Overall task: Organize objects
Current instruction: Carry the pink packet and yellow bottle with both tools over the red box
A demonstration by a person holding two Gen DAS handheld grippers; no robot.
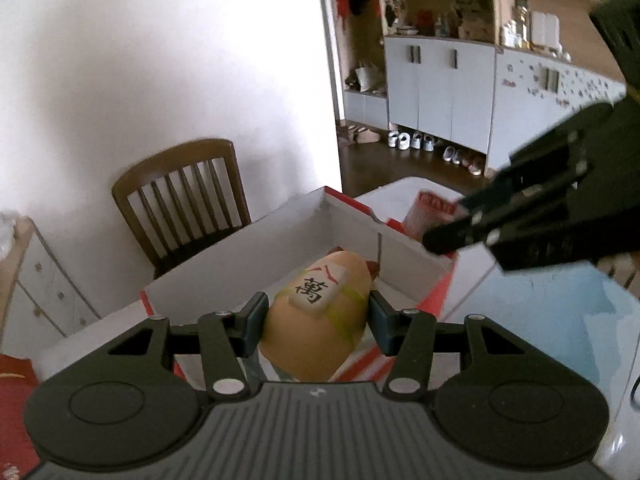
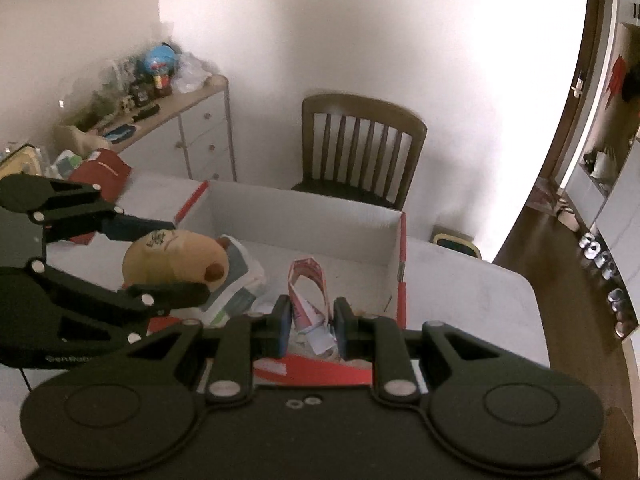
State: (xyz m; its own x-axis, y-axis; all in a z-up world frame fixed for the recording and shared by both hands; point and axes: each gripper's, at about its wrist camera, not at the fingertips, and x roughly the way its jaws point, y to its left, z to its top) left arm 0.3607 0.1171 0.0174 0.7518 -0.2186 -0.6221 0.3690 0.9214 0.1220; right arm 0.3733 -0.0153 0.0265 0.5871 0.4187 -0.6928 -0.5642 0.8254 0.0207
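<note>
Chair (image 2: 360, 148) stands behind box (image 2: 304, 216); left gripper (image 1: 316, 320) clamps toy (image 1: 316, 320).

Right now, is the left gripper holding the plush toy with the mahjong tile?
Yes, the left gripper is shut on the plush toy, over the box.

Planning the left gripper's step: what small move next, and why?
Probably lower, then open. The left gripper holds the plush toy over the open box, while the right gripper grips the folded paper packet beside it.
</note>
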